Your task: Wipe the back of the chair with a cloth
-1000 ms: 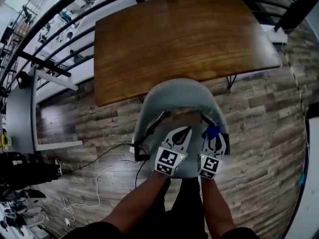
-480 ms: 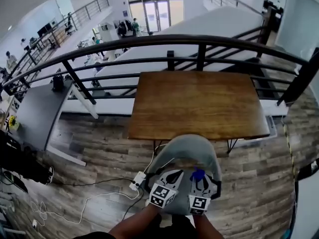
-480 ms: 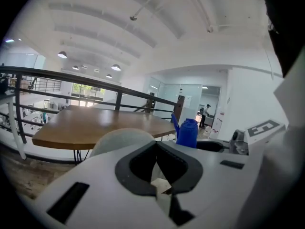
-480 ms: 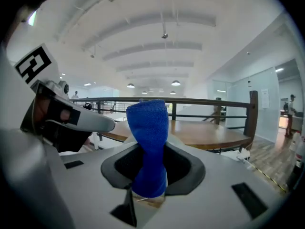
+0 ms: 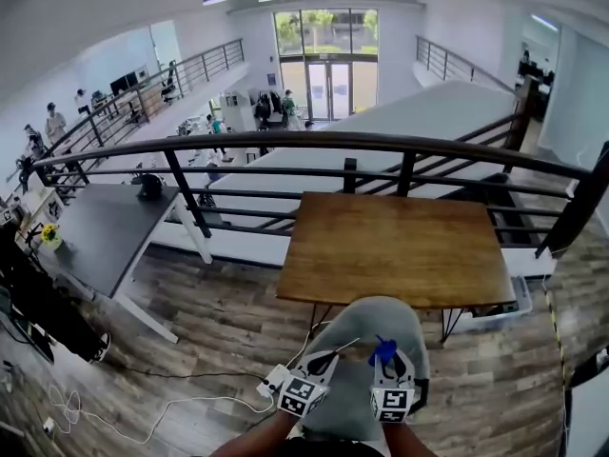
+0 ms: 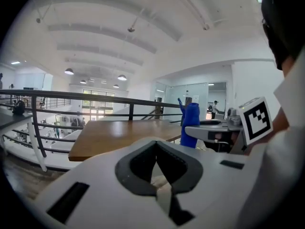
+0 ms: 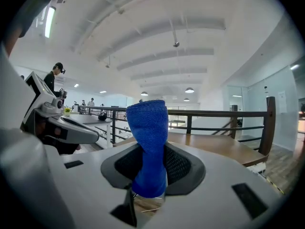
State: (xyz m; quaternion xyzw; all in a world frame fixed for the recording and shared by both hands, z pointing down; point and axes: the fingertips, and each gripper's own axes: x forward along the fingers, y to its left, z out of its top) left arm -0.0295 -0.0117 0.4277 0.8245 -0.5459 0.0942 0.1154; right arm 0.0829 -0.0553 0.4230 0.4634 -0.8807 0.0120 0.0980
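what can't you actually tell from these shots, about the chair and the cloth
- Whether the blue cloth touches the chair: head view, too small and seen from above.
- Chair's near side: head view, covered by the left gripper and right gripper. Both gripper views look out over the table.
- Cloth's lower end: right gripper view, buried between the closed jaws.
- Chair legs: head view, hidden under the seat.

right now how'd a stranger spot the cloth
A brown wooden table stands by the black railing, a grey chair at its near side. Over the chair, a blue woven cloth sticks up from the right gripper's jaws, the only blue thing nearby.
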